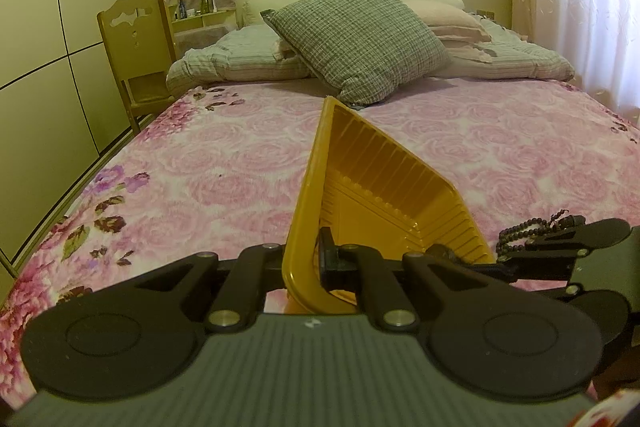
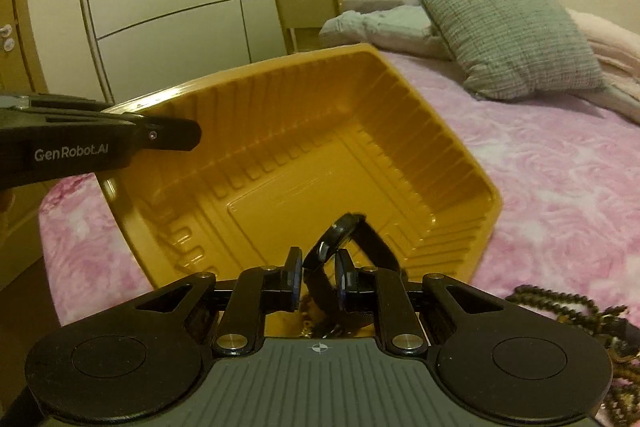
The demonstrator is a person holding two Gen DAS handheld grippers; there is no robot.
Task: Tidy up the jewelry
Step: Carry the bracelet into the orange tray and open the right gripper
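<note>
One yellow plastic tray point(image 2: 304, 163) sits tipped up over the pink rose-patterned bedspread point(image 2: 560, 187), and everything else can be placed from it. It is thin moulded plastic, roughly square with cut corners, its walls ribbed in close vertical flutes and its floor stepped in nested rectangles. The left gripper point(image 1: 304, 259) has its fingers pinched tight on the tray's near rim, one inside the wall and one outside, holding the tray tilted so its open side faces the right gripper point(image 2: 318, 277).

One black wristwatch point(image 2: 340, 235) hangs over the tray's near edge between the right gripper's narrow-set blue-padded fingers point(image 2: 296, 275). Its round case points up into the tray and its strap runs down toward the gripper body, the long axis near upright. Whether the pads press on the strap I cannot tell.

To the right of the tray, on the bedspread, lies one string of small dark round beads point(image 2: 560, 297). Beyond the tray stands one grey checked cushion point(image 1: 360, 35).
</note>
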